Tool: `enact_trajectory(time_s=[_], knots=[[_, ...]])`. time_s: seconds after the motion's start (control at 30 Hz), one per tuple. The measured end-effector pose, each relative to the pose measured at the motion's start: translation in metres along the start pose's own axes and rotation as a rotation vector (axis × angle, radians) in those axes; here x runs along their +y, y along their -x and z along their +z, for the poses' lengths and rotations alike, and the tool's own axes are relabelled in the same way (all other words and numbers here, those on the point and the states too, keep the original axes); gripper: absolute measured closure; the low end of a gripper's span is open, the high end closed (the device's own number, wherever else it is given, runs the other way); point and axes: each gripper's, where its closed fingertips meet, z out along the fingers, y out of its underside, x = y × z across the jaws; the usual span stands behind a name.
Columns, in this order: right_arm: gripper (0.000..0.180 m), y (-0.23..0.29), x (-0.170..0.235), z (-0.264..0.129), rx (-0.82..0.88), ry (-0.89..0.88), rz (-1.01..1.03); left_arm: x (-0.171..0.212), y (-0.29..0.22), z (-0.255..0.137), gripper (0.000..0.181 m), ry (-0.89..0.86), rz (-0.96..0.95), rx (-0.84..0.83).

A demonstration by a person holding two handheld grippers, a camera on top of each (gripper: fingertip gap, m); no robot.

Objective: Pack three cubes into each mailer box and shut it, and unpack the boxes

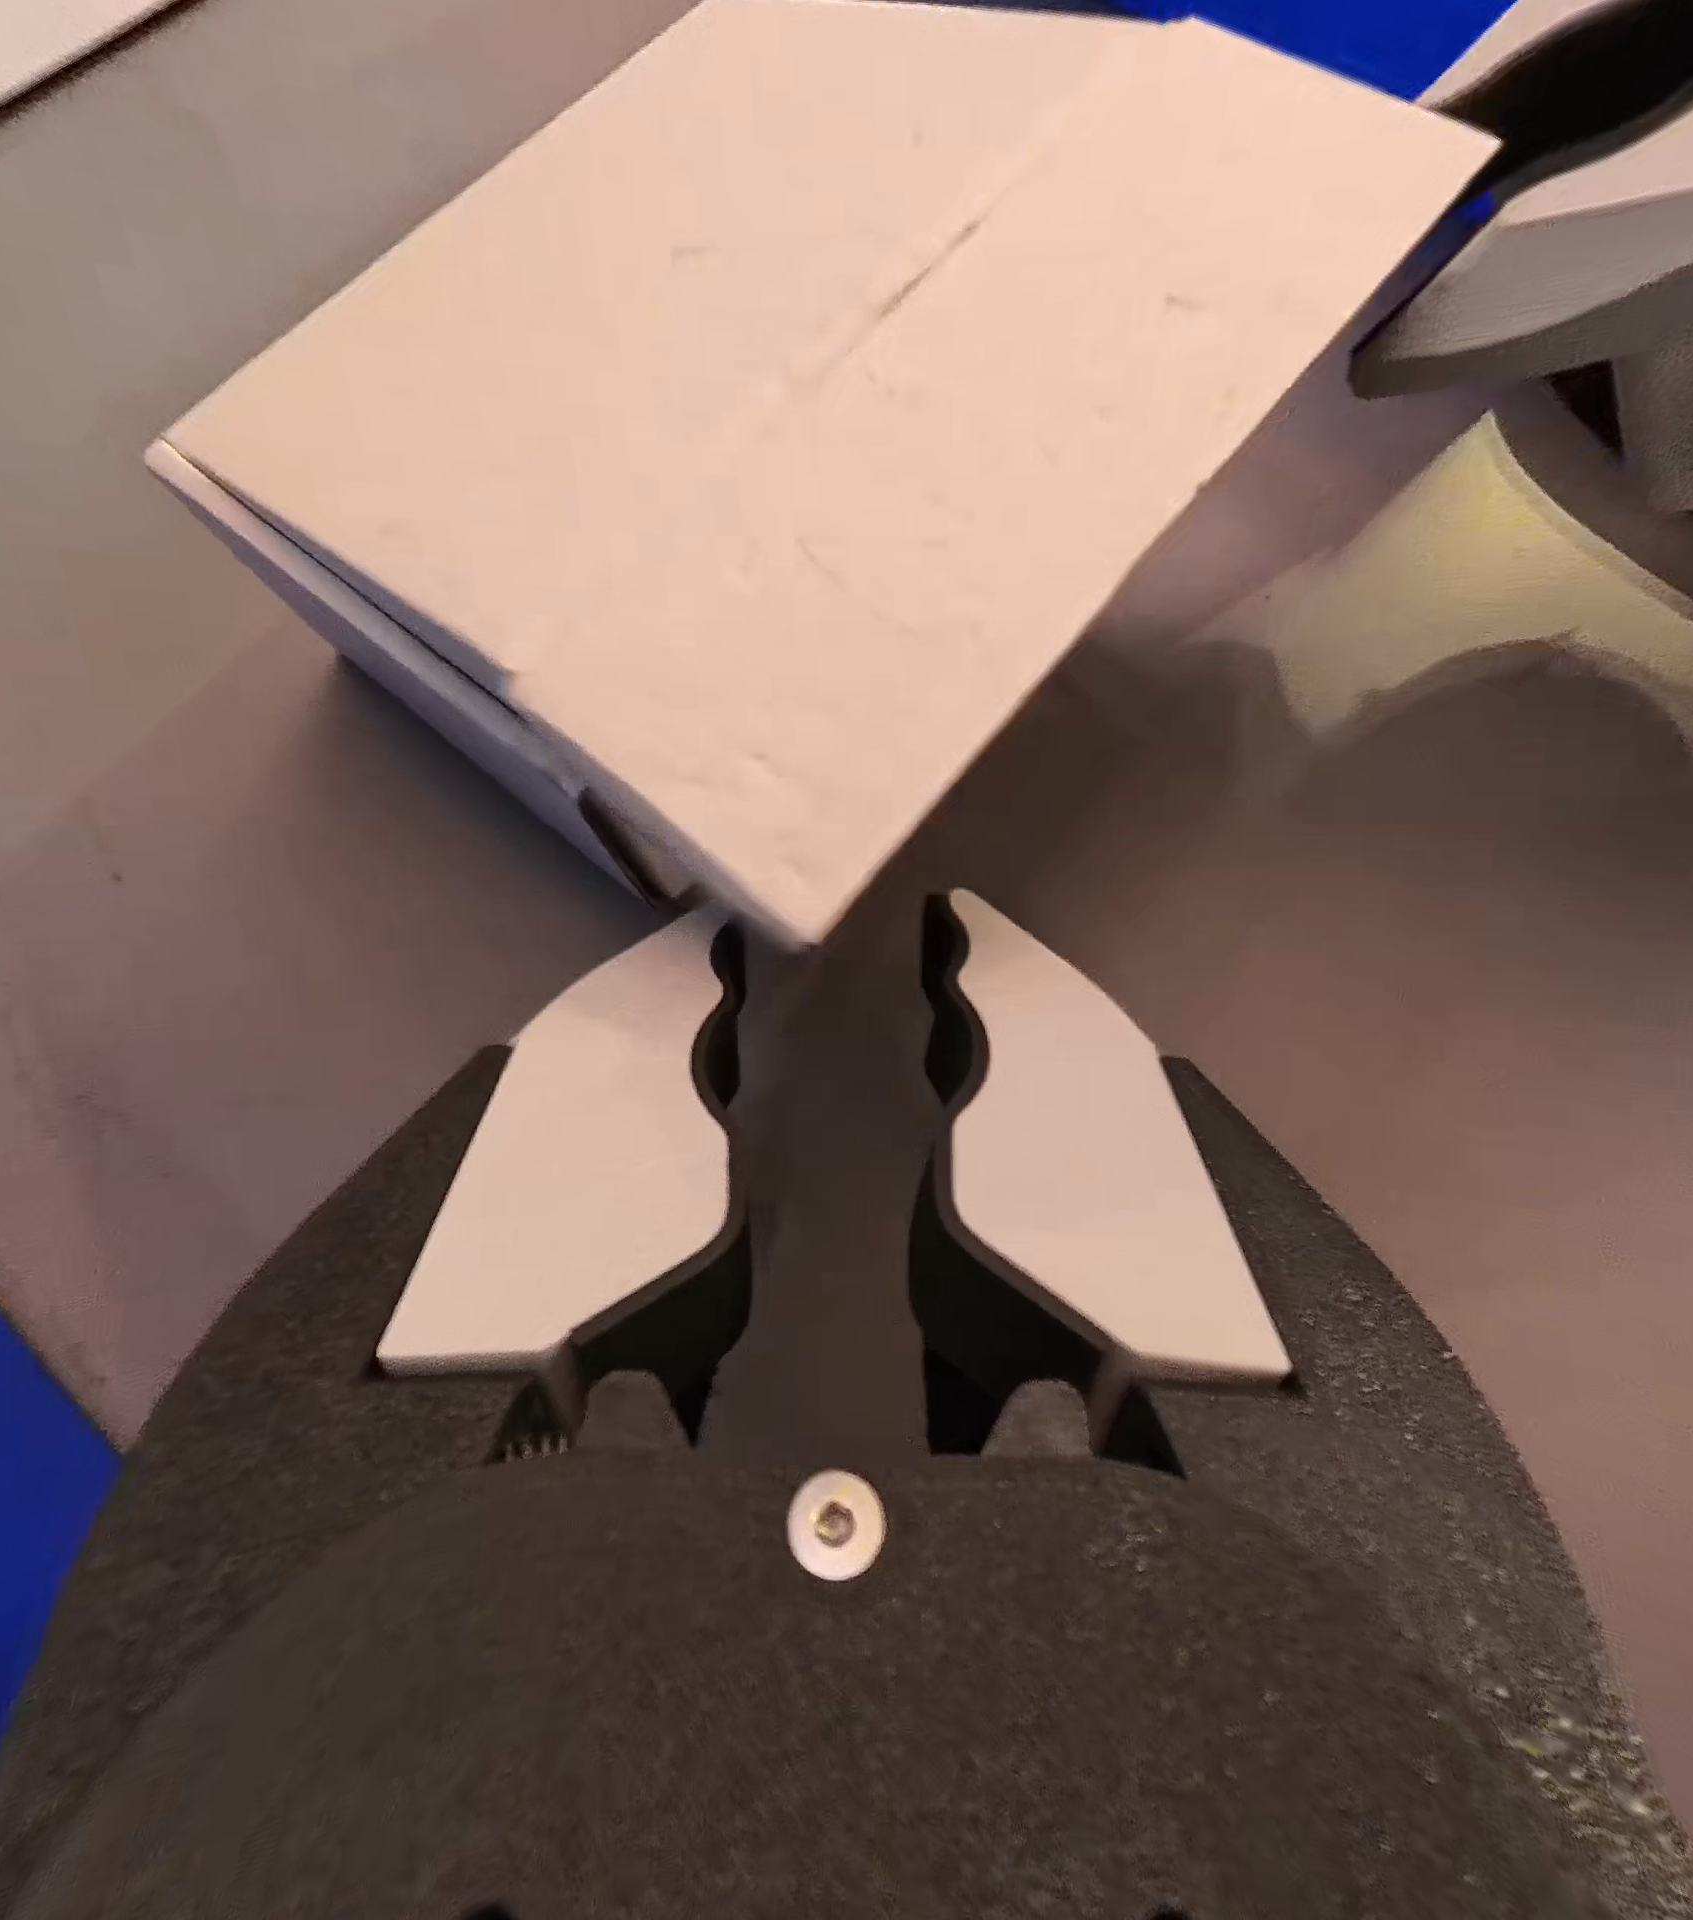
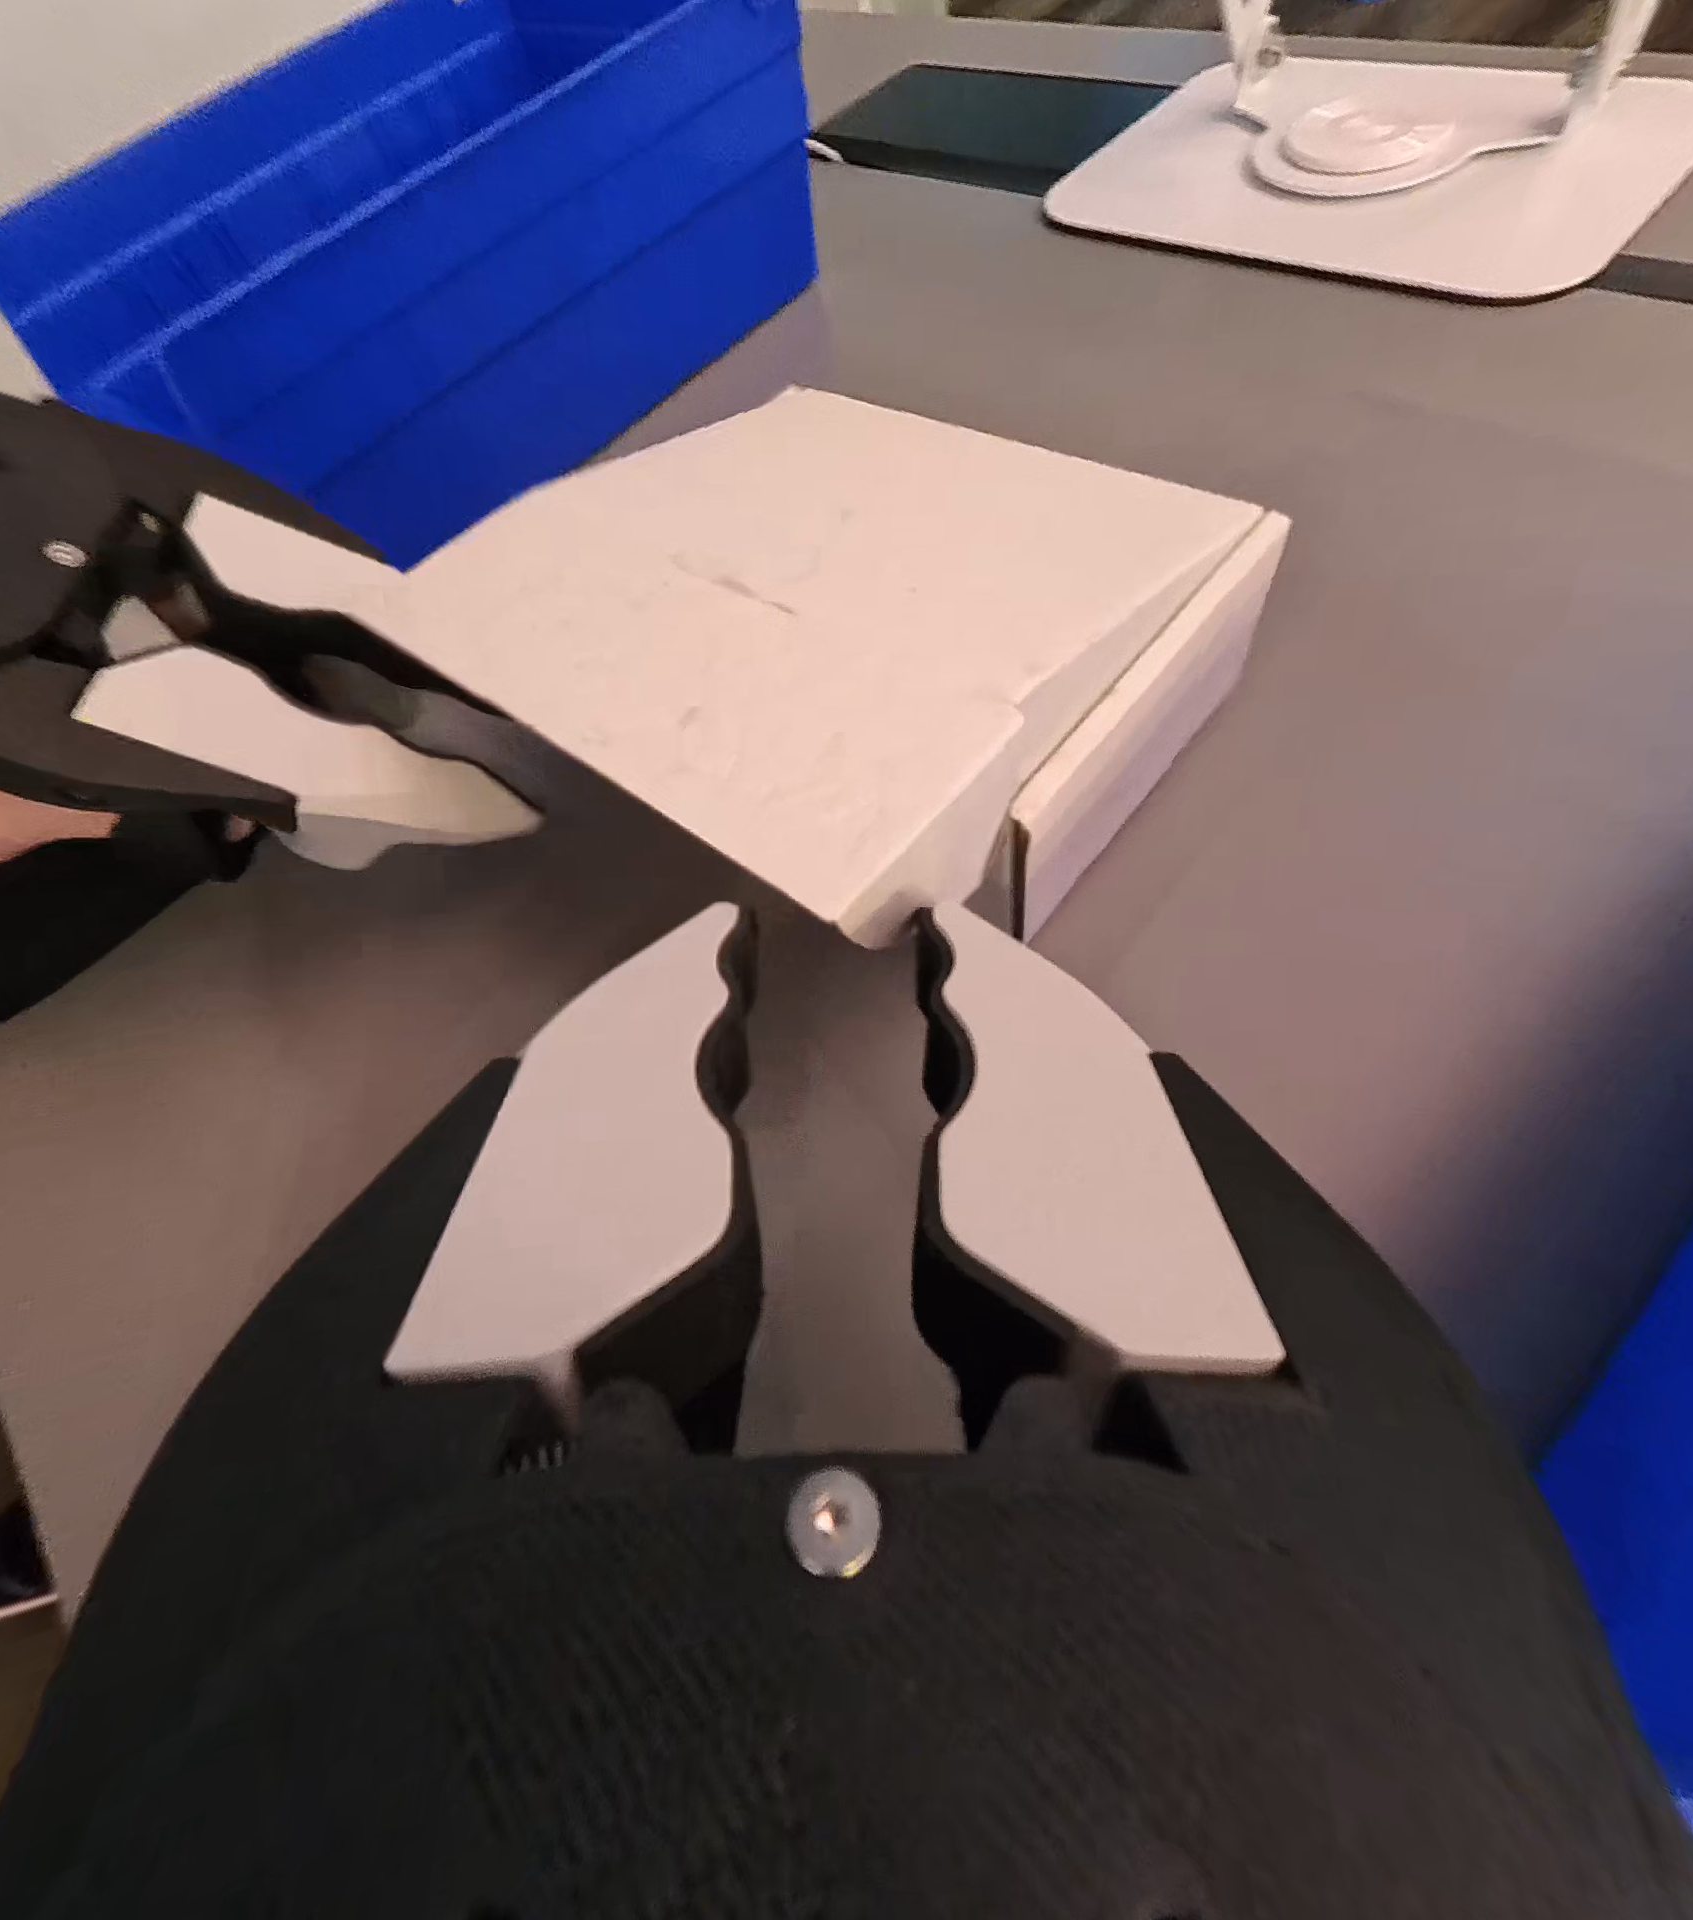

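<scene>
White mailer box (image 1: 800,436) lies flat on the grey worktop (image 1: 146,935), its lid raised a little at the front so that a dark gap shows along the side seam. In the left wrist view it sits cornerwise, one lid corner pointing straight at the left hand-held gripper (image 1: 837,935); which side is the longer I cannot tell. That corner reaches in between the spread fingertips, whose jaws stand apart with a clear gap, clamping nothing. The right hand-held gripper (image 2: 831,925) is likewise released, its fingers parted, and the other front lid corner sits just at its fingertips; whether they touch the card I cannot tell. In the right wrist view the box (image 2: 821,644) runs away towards a blue bin (image 2: 426,260) just behind it. A white stand base (image 2: 1393,177) rests well apart at the far right, next to a flat black slab (image 2: 987,125).
</scene>
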Motion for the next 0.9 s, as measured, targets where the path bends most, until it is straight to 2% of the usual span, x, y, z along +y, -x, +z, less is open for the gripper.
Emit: enact_trajectory(time_s=[0.03, 0.13, 0.27, 0.4, 0.47, 0.5, 0.57, 0.6, 0.67, 0.77, 0.83, 0.9], knots=[[0.149, 0.003, -0.002, -0.001, -0.034, -0.01, 0.013, 0.001, -0.001, 0.0, 0.15, 0.005, -0.009, 0.014], [0.141, 0.01, -0.007, -0.003, -0.144, -0.01, 0.068, 0.0, -0.002, -0.004, 0.146, -0.015, -0.036, 0.031], [0.128, 0.003, -0.006, -0.005, -0.158, 0.024, 0.071, -0.003, -0.001, -0.019, 0.149, -0.062, -0.056, 0.03], [0.123, 0.003, -0.01, -0.013, -0.16, 0.009, -0.035, 0.003, -0.004, -0.039, 0.149, -0.058, -0.054, 0.028], [0.121, 0.005, -0.01, -0.015, -0.175, 0.021, -0.097, -0.006, -0.001, -0.052, 0.147, -0.112, -0.044, 0.004], [0.119, 0.006, -0.009, -0.015, -0.183, 0.035, -0.118, -0.014, 0.002, -0.058, 0.137, -0.155, -0.037, -0.011], [0.115, 0.01, -0.011, -0.012, -0.22, 0.05, -0.113, -0.035, 0.008, -0.068, 0.098, -0.264, -0.01, -0.022], [0.113, 0.01, -0.013, -0.01, -0.233, 0.055, -0.085, -0.043, 0.008, -0.071, 0.087, -0.308, -0.015, -0.004], [0.109, 0.012, -0.018, -0.007, -0.259, 0.057, -0.061, -0.054, 0.006, -0.072, 0.092, -0.348, -0.076, 0.085], [0.104, 0.005, -0.019, -0.003, -0.211, 0.058, -0.194, -0.056, -0.004, -0.063, 0.096, -0.325, -0.075, 0.223], [0.102, -0.001, -0.017, -0.002, -0.158, 0.081, -0.285, -0.05, 0.0, -0.053, 0.097, -0.261, -0.016, 0.207], [0.103, 0.001, -0.016, -0.001, -0.163, 0.104, -0.348, -0.043, 0.011, -0.044, 0.096, -0.198, 0.085, 0.111]])
